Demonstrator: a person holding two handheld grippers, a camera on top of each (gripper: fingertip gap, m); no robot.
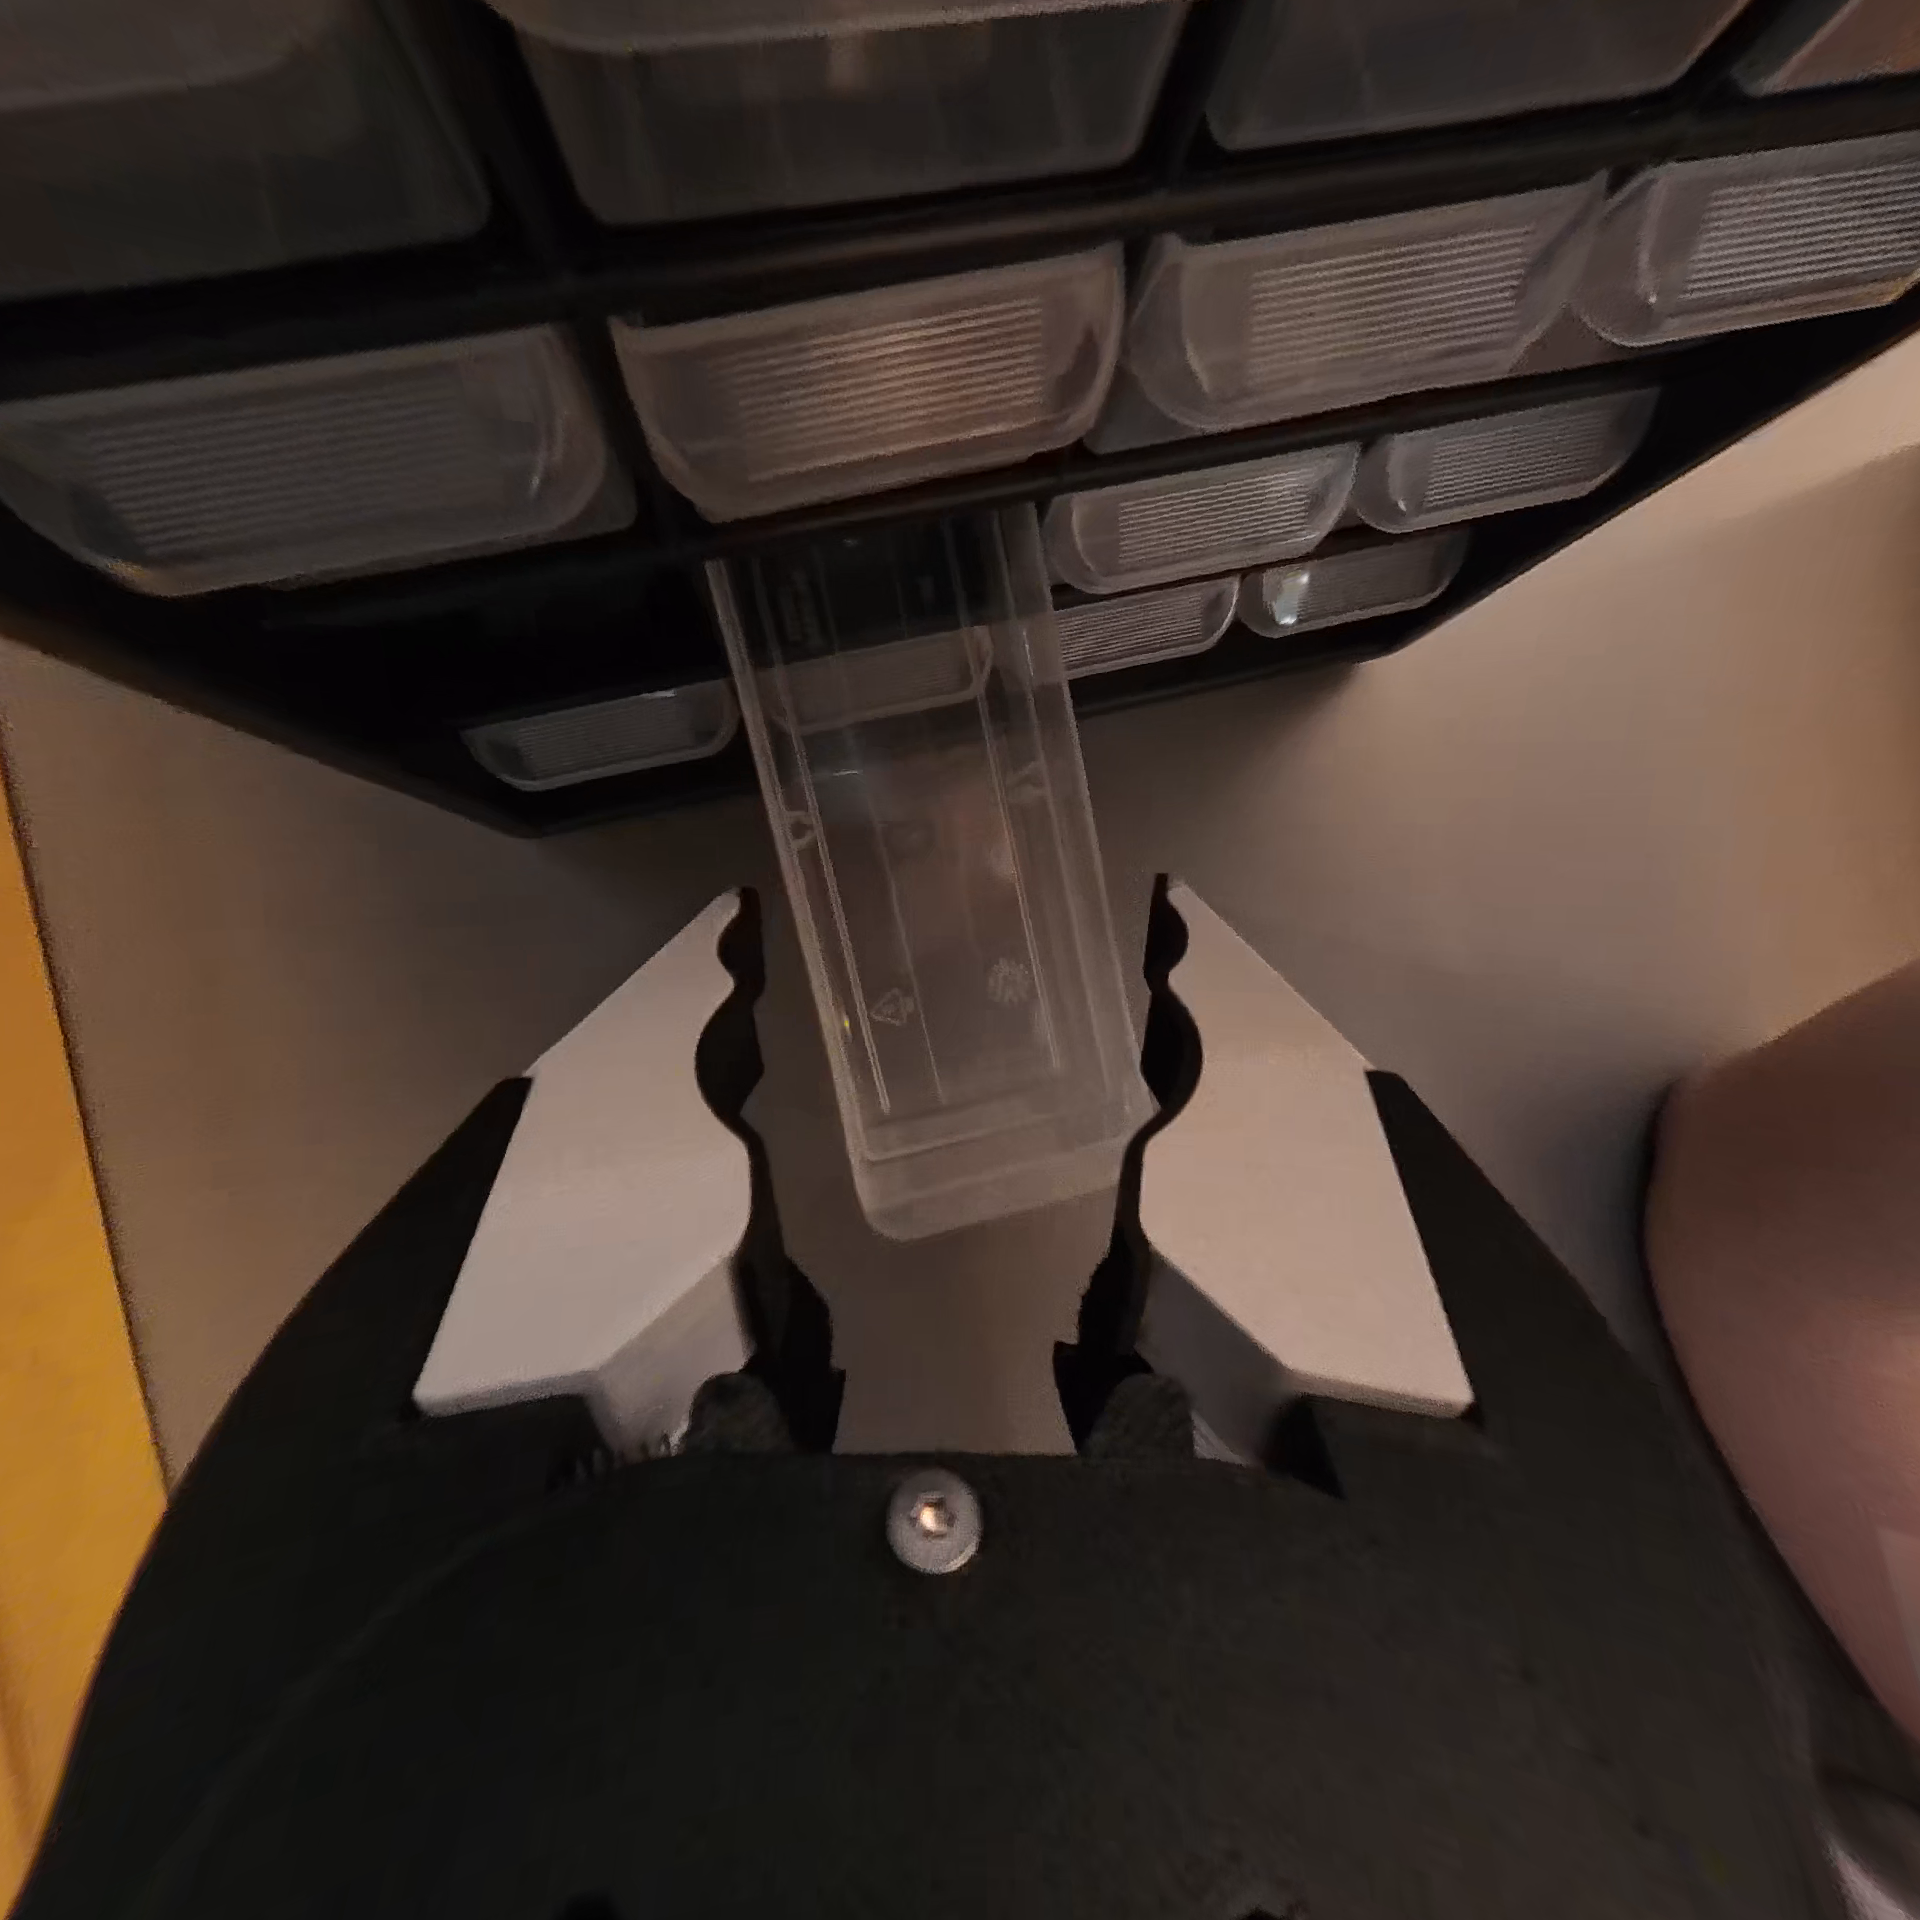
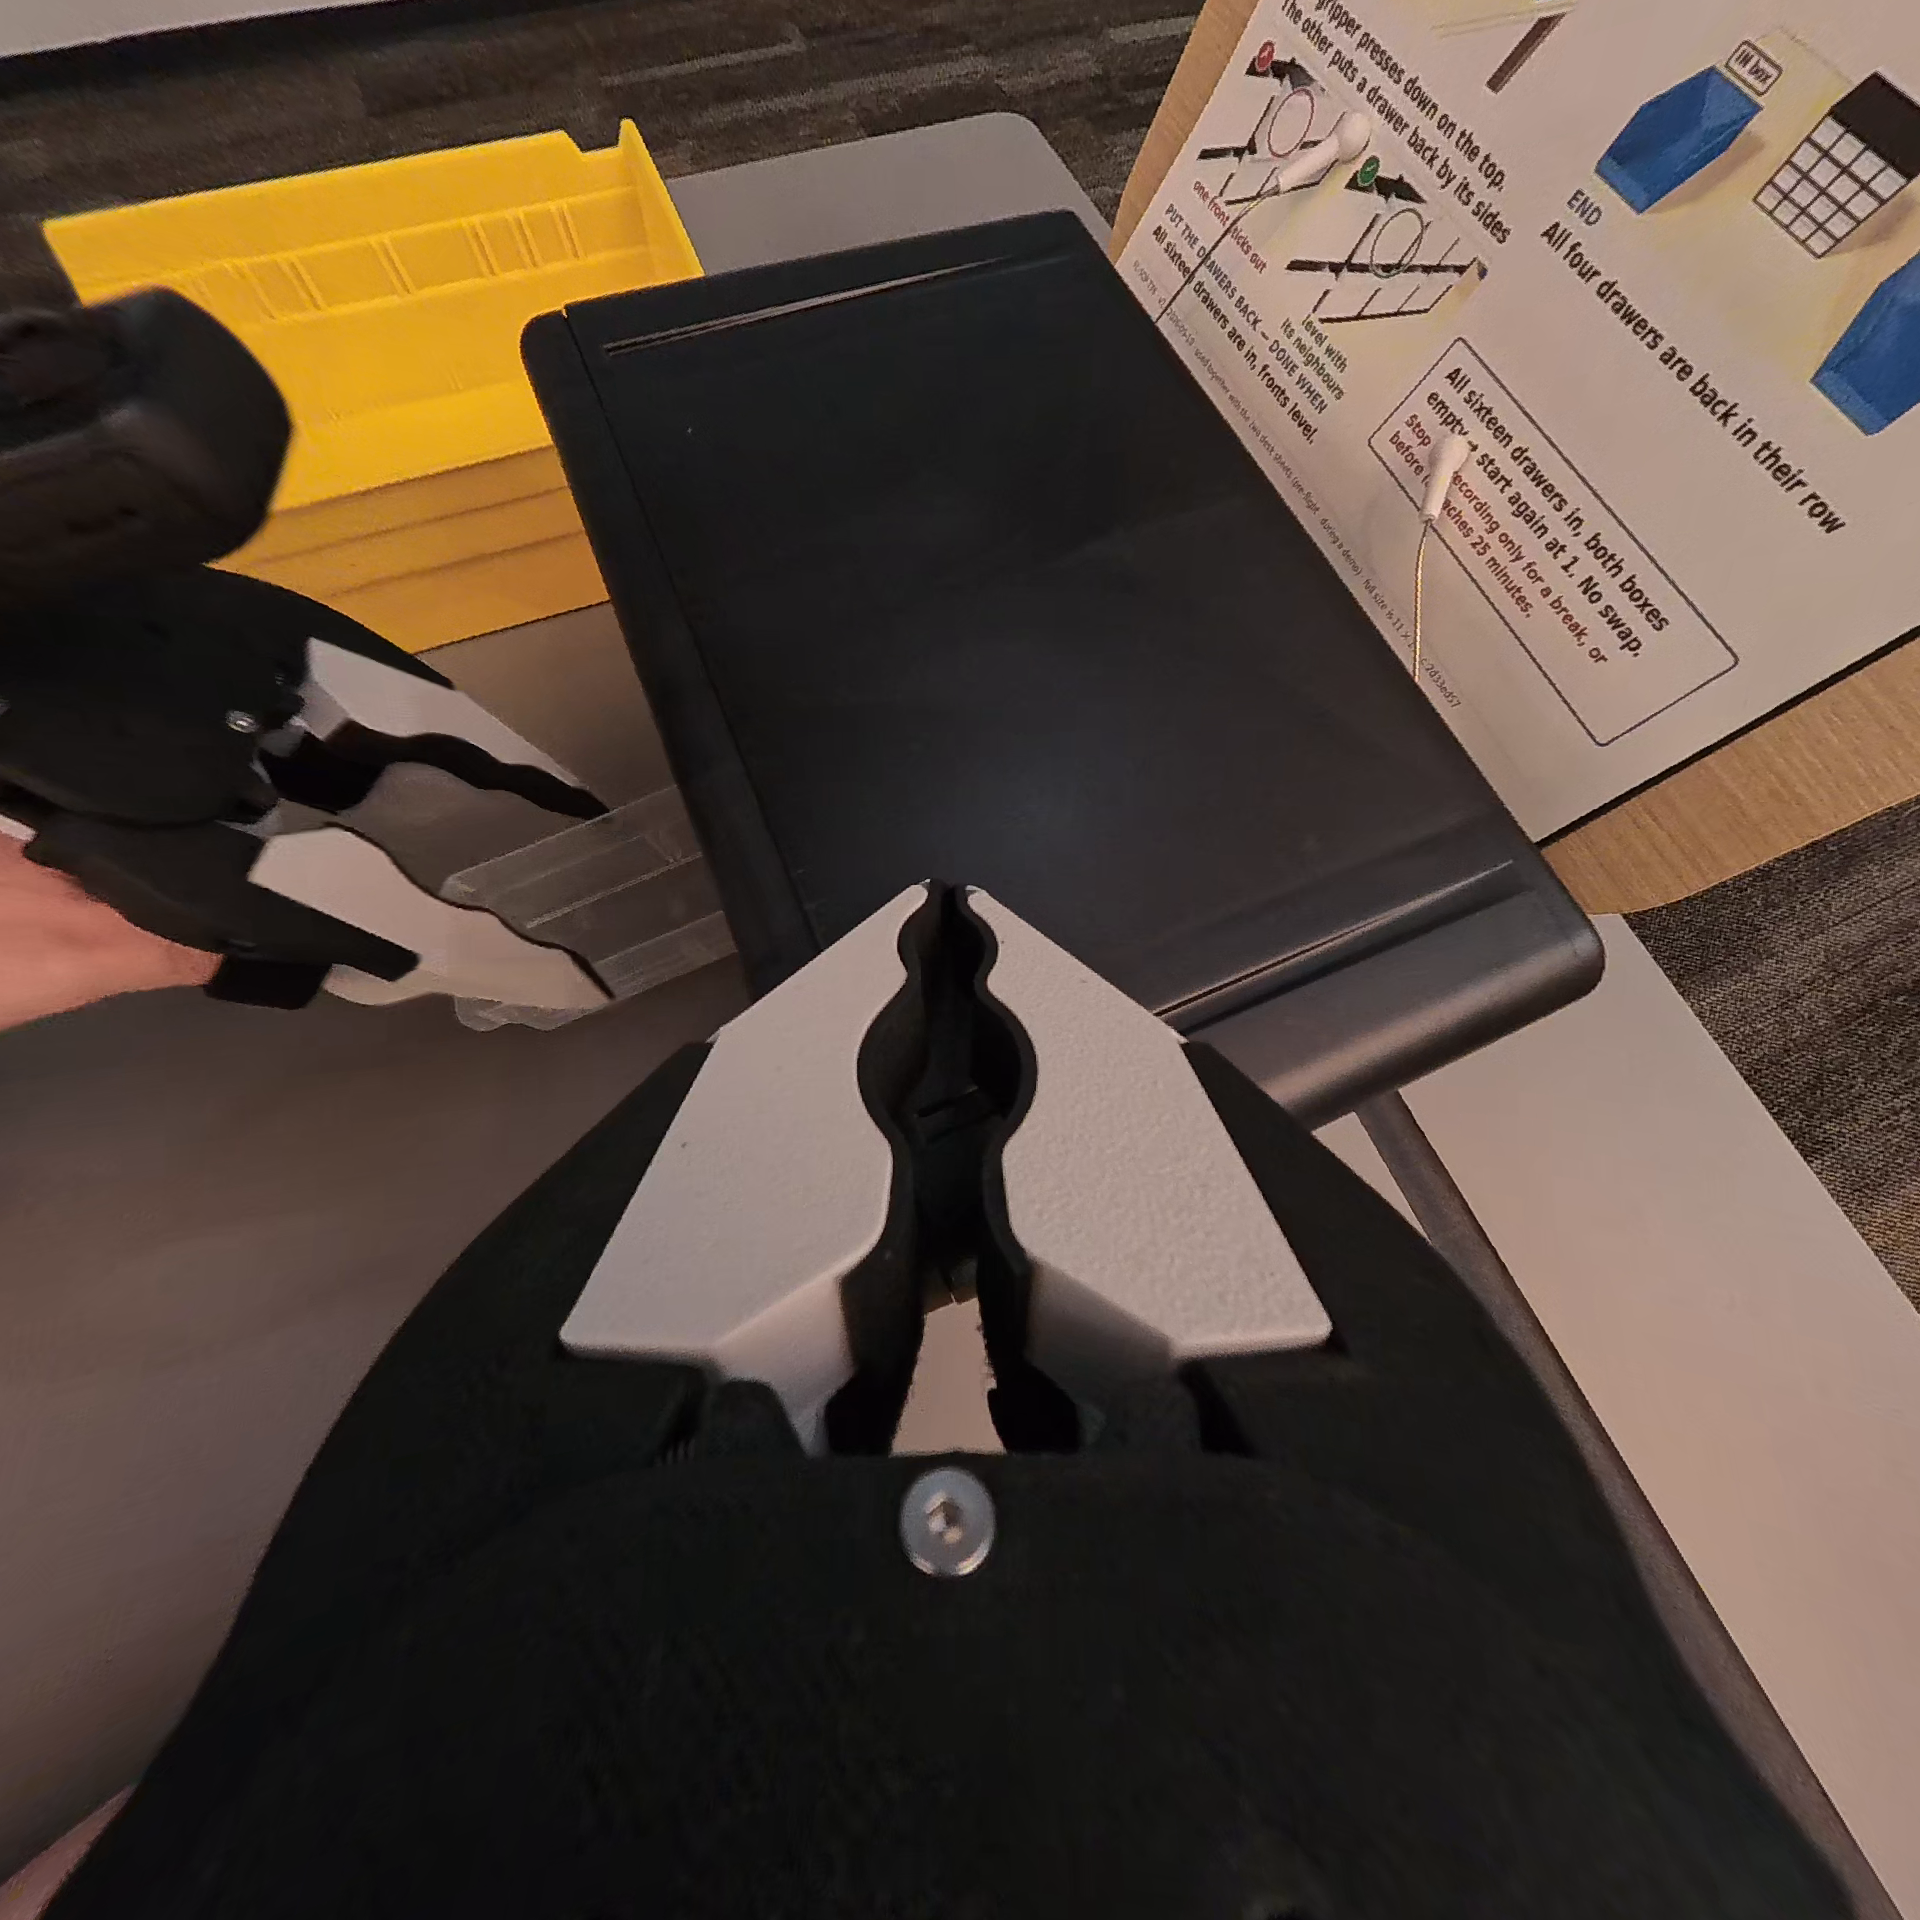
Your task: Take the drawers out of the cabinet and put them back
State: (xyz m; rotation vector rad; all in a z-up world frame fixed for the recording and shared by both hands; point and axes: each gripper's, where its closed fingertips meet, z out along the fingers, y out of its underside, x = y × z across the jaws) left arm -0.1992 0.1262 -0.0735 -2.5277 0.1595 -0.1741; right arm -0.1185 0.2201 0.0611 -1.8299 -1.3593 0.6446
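Observation:
A black cabinet (image 1: 312, 644) holds rows of clear drawers. One clear drawer (image 1: 966, 997) sticks far out of a lower row, tilted toward me. My left gripper (image 1: 953, 888) is open, with one finger on each side of that drawer's front end. The right finger is close against the drawer and a gap shows at the left finger. The right wrist view shows the same gripper (image 2: 608, 899) astride the drawer (image 2: 665, 883). My right gripper (image 2: 940, 888) is shut and empty, its tip over the cabinet top (image 2: 1039, 623) near the front edge.
A yellow bin (image 2: 395, 343) stands on the grey table (image 2: 312, 1195) behind and left of the cabinet. A board with an instruction sheet (image 2: 1558, 364) leans at the cabinet's right side. A hand (image 2: 62, 956) holds the left gripper. The grippers' ends are close to 20 cm from one another.

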